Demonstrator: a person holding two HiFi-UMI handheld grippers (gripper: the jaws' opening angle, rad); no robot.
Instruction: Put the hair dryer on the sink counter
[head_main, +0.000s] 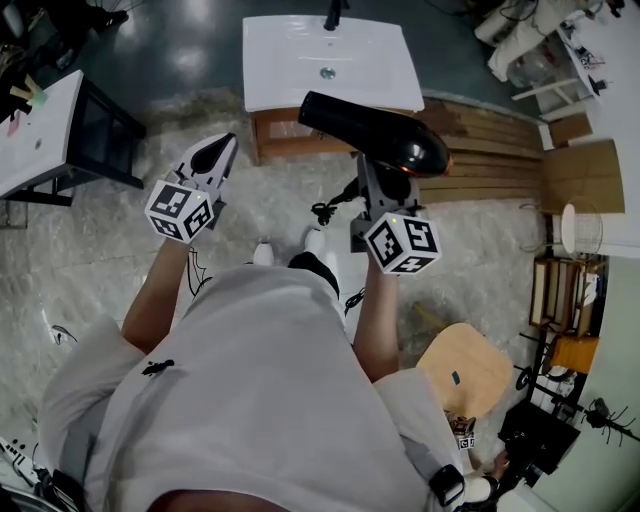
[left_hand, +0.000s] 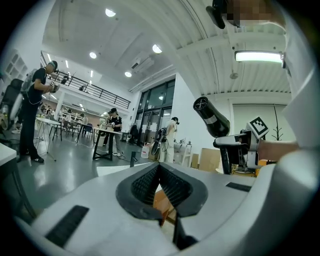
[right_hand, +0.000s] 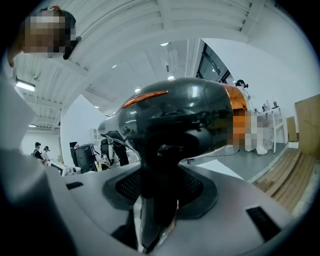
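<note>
My R claw (right_hand: 159, 172) clamped on hair dryer (head_main: 375, 130) handle, dryer in air, short of sink counter (head_main: 285, 75); L claw (left_hand: 159, 167) together, empty.

The hair dryer (head_main: 375, 132) has a glossy black plastic shell with an orange band. The sink worktop (head_main: 290, 60) is smooth, shiny white. The left gripper (left_hand: 160, 180) and right gripper (right_hand: 160, 186) have matt pale plastic shells, their jaws lined in ribbed black. The slatted platform (head_main: 500, 150) is bare wood.

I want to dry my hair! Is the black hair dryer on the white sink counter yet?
Not yet. The right gripper holds the black hair dryer by its handle, up in the air, off the white sink counter.
</note>
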